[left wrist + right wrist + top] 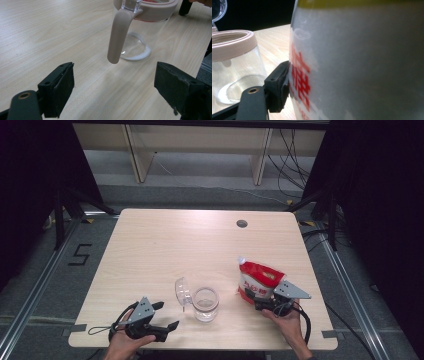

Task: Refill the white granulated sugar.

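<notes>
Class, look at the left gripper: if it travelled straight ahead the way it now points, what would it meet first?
Most likely the clear jar. The left gripper has open jaws aimed at it, and the jar's hanging beige clasp looks nearest, so that would probably touch first. Depth is hard to judge.

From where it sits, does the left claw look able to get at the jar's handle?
Probably yes. The left claw is open and faces the handle of the jar, with bare table between them. The pouch is on the far side.
</notes>
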`<state>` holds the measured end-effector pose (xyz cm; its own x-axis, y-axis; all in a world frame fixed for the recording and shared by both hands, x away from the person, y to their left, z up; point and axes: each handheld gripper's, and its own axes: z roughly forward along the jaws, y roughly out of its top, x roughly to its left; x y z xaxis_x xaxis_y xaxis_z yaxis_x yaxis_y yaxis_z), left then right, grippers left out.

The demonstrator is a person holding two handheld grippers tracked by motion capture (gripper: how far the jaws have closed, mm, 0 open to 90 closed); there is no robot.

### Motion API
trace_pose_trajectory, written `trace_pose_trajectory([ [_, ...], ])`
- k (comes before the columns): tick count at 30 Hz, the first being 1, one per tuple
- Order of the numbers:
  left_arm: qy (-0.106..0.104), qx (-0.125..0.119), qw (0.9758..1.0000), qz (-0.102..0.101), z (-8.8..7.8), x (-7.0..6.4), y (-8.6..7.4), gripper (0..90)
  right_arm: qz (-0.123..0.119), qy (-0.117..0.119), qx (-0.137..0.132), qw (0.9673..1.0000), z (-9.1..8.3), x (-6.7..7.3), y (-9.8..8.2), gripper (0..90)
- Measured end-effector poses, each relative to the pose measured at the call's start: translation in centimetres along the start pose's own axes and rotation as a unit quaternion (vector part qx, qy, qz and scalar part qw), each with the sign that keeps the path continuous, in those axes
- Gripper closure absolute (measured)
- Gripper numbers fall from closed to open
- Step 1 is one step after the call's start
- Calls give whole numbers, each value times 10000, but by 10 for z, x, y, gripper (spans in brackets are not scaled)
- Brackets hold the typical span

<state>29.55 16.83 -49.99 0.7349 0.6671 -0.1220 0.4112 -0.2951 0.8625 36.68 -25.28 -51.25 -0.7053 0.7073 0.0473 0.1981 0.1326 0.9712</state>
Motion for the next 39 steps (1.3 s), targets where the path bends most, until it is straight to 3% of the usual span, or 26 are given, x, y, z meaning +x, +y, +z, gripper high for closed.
trace_pose_trajectory([
  [1,-1,-4,10000,2,0,0,0,162,-145,-80,64,9998,0,-2,0,276],
  [4,5,-5,10000,20,0,0,0,162,-169,-42,-19,9998,3,-3,-1,280],
  [5,8,-10,10000,19,0,0,0,162,-35,10,-32,10000,3,-1,-1,281],
  [9,30,32,10000,40,0,1,0,162,-233,-35,50,9997,4,-4,-1,295],
  [11,18,14,10000,-1,0,0,0,162,-294,-39,-127,9995,6,-3,-1,310],
  [12,31,33,10000,19,0,0,0,162,-90,-59,-97,9999,5,1,-2,323],
  [15,12,24,10000,45,0,0,0,162,-192,-132,-163,9996,7,-1,-2,333],
  [16,2,27,9999,147,0,1,0,162,-172,-121,-159,9997,6,0,-2,333],
  [20,5,24,10000,94,1,1,0,162,-305,-35,-78,9995,5,-2,-1,331],
  [23,-3,23,10000,95,1,1,0,162,-174,-21,-120,9998,5,-1,-1,370],
  [24,-8,24,9999,114,1,1,0,162,-141,40,-155,9998,5,0,-1,390],
  [25,-8,49,9999,146,1,1,0,162,-340,320,-41,9989,5,-2,0,393],
  [26,5,56,9999,142,1,1,0,162,-372,130,20,9992,6,-1,0,396],
  [27,-6,53,9999,150,1,1,0,162,-216,37,-35,9998,5,3,0,398],
  [29,-5,40,9999,133,0,1,0,162,-204,-2,-39,9998,5,4,1,404],
  [30,6,80,9998,185,-1,2,0,163,-391,-73,-51,9992,6,3,1,405],
  [31,13,72,10000,58,-1,1,0,163,-313,-62,24,9995,4,6,2,410],
  [33,23,67,9999,134,-1,1,0,164,-383,6,28,9993,5,6,3,412],
  [34,4,61,10000,51,-1,1,0,165,-142,-58,89,9998,4,12,4,415],
  [35,2,65,10000,73,-1,1,0,166,-297,-126,115,9994,4,10,4,418],
  [36,-13,51,9999,93,-1,1,0,171,-219,-134,208,9995,3,14,5,419],
  [37,6,40,10000,90,-1,0,0,178,-432,-274,24,9987,6,12,5,422],
  [38,17,90,9999,134,-1,0,0,181,-463,-194,98,9987,4,13,7,424],
  [39,5,53,9999,104,-1,-1,0,188,-441,-267,179,9985,2,20,8,427],
])
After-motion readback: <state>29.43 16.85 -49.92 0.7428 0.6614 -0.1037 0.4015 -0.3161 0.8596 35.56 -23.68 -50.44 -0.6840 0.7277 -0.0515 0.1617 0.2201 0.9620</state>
